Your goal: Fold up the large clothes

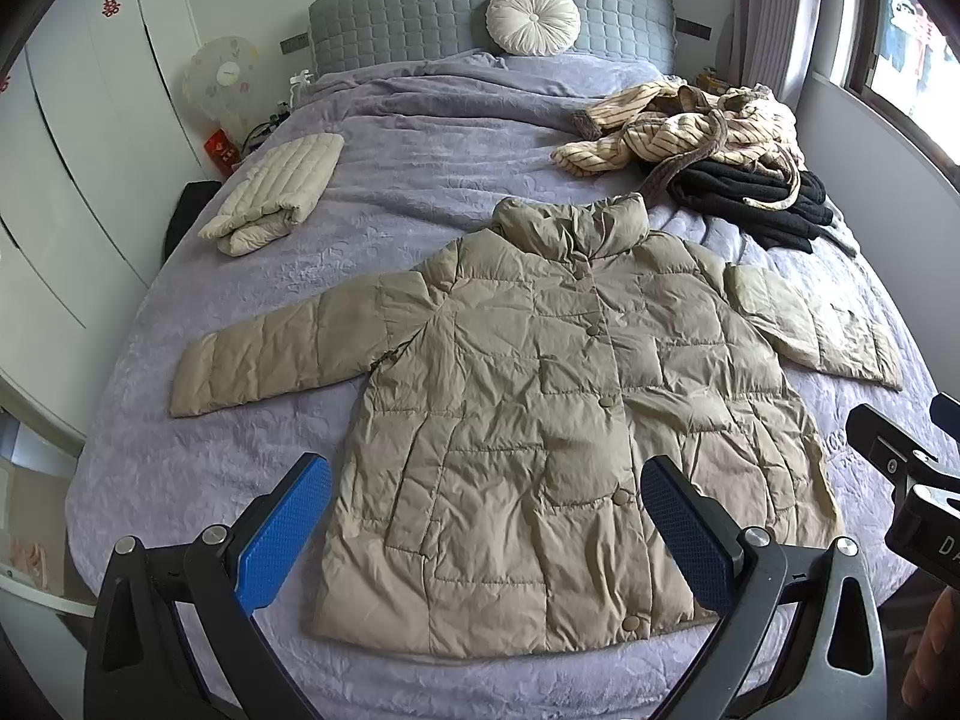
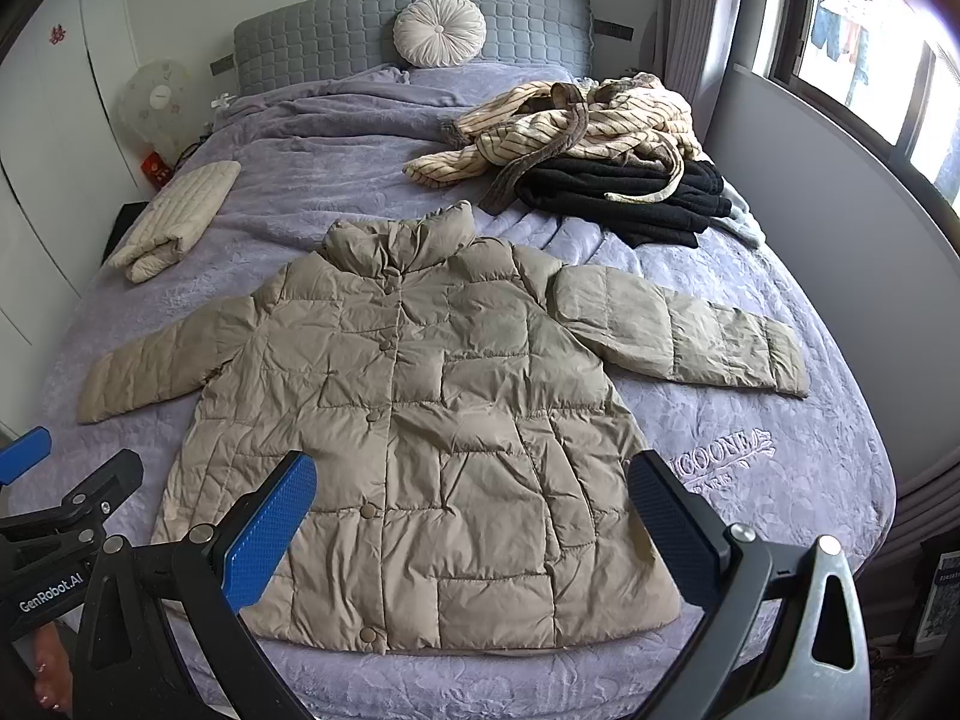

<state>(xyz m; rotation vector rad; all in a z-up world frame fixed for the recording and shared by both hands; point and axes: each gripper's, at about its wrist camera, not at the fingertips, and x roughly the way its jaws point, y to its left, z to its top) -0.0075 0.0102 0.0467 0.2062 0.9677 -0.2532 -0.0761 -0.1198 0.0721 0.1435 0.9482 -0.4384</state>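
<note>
A large khaki quilted puffer coat [image 1: 528,408] lies flat, front up and buttoned, on the purple bedspread [image 1: 420,180], sleeves spread to both sides, hem toward me. It also shows in the right wrist view [image 2: 444,438]. My left gripper [image 1: 486,516] is open and empty, held above the coat's lower hem. My right gripper [image 2: 474,516] is open and empty, also above the hem; its body shows at the right edge of the left wrist view [image 1: 900,468].
A folded cream quilted garment [image 1: 276,192] lies at the bed's left. A pile of striped cream and black clothes [image 1: 720,150] lies at the back right. A round cushion [image 1: 533,18] leans on the grey headboard. Wardrobe left, window wall right.
</note>
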